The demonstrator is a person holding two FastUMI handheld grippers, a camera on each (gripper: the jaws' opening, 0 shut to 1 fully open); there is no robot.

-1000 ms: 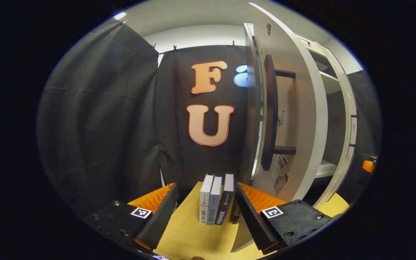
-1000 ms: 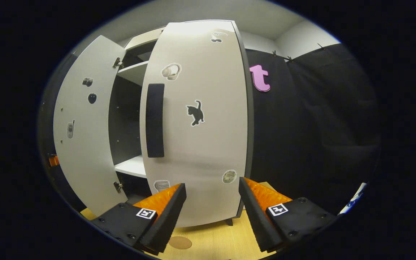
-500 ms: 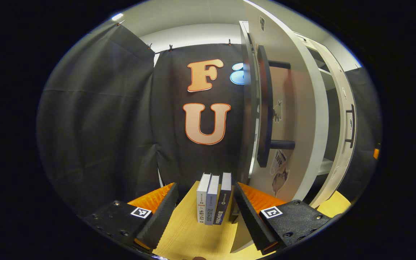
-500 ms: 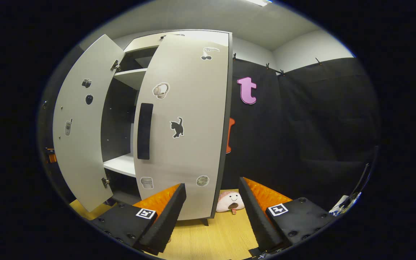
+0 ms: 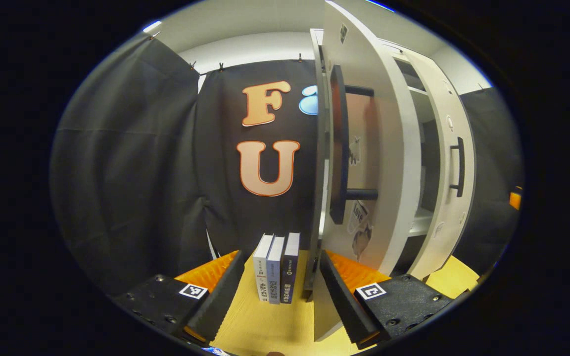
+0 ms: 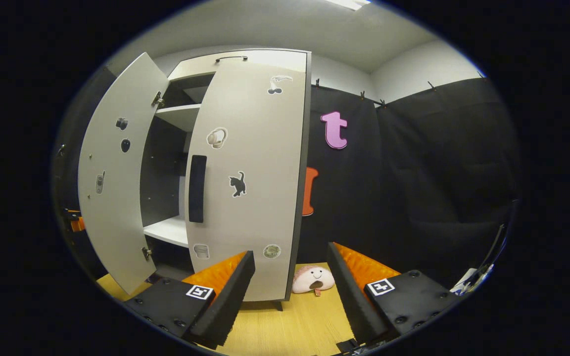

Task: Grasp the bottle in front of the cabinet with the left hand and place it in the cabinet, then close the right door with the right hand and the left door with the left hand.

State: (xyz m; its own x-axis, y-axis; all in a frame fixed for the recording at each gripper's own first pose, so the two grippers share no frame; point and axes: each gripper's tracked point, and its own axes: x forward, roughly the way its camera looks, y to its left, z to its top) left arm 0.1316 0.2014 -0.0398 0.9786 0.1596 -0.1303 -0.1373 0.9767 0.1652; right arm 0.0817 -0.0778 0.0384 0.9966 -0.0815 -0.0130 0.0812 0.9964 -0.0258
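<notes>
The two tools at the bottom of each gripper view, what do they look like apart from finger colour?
The left tool and the right tool look alike. Each has two wedge-shaped fingers with ribbed inner faces, mounted on matte black blocks studded with screws. Each block carries a small square black-and-white marker.

The cabinet [image 6: 245, 64] stands on the tabletop [image 6: 295, 326] with its left door [image 6: 117, 198] swung wide and its right door [image 6: 255, 198] nearly shut. Three books [image 5: 275, 269] stand upright left of it; a plush toy [image 6: 313, 279] lies to its right.
</notes>
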